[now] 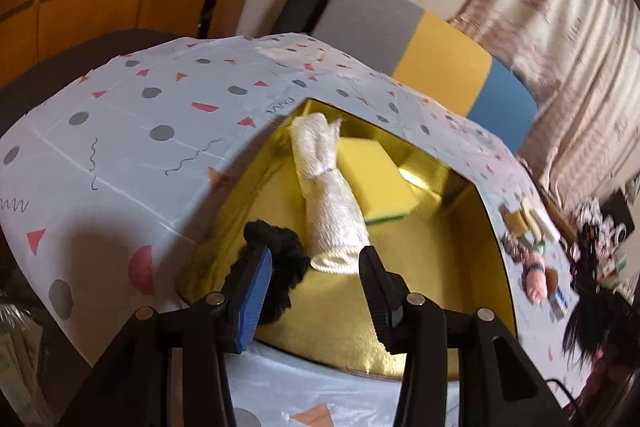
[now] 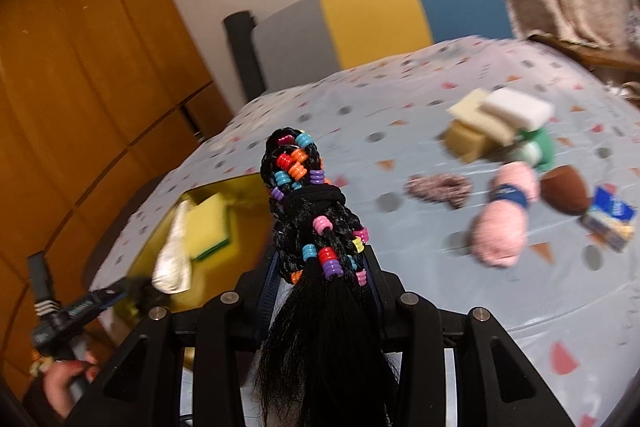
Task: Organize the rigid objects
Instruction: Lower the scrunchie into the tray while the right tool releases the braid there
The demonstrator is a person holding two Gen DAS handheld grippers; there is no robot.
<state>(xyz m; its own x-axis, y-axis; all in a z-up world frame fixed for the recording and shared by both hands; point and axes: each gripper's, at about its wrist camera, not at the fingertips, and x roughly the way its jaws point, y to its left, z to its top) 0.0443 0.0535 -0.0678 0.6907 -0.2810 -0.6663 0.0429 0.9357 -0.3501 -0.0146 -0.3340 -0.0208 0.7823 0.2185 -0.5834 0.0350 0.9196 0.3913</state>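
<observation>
A beaded black hair braid (image 2: pixel 316 211) stands pinched between the pressed jaws of the right gripper (image 2: pixel 320 267), lifted above the patterned bench (image 2: pixel 360 99). Off to the left, the gold tray (image 1: pixel 472 239) holds a rolled white towel (image 1: pixel 332 203), a yellow sponge (image 1: pixel 376 175) and a black scrunchie (image 1: pixel 288 267). The left gripper (image 1: pixel 316 287) hangs over the scrunchie with jaws spread, clamping nothing.

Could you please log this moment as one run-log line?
left gripper: open above black scrunchie in gold tray | right gripper: shut on beaded black hair braid
</observation>
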